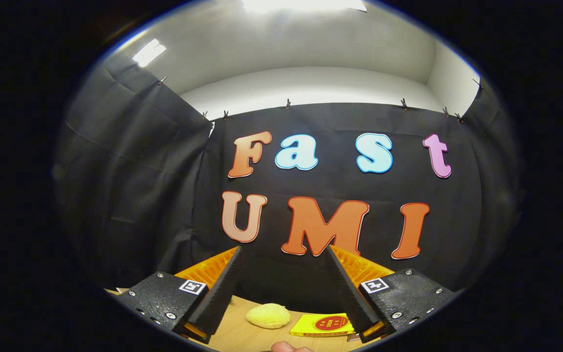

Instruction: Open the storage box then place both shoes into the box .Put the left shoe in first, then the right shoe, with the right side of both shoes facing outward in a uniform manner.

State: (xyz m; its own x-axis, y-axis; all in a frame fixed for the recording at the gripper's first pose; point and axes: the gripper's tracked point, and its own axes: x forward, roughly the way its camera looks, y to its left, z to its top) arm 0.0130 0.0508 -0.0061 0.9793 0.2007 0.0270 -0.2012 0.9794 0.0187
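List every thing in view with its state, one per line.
Gripper: open, fingers spread wide, raised off the table, holding nothing.
Bun: lying on the table between the fingers, untouched.
Yellow packet: flat on the table beside the bun, by one finger.
Table: wooden, carrying bun and packet.
Fingertip: a person's, at the table's near edge.

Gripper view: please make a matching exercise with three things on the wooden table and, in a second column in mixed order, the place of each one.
Things:
1. pale yellow bun-shaped object
2. yellow flat packet
3. gripper

Places:
A. open, fingers spread and raised toward the booth's black wall
B. on the table between the two fingers, nearer the left one
C. on the table beside the right finger, partly hidden behind it

Pairs: 1-B, 2-C, 3-A
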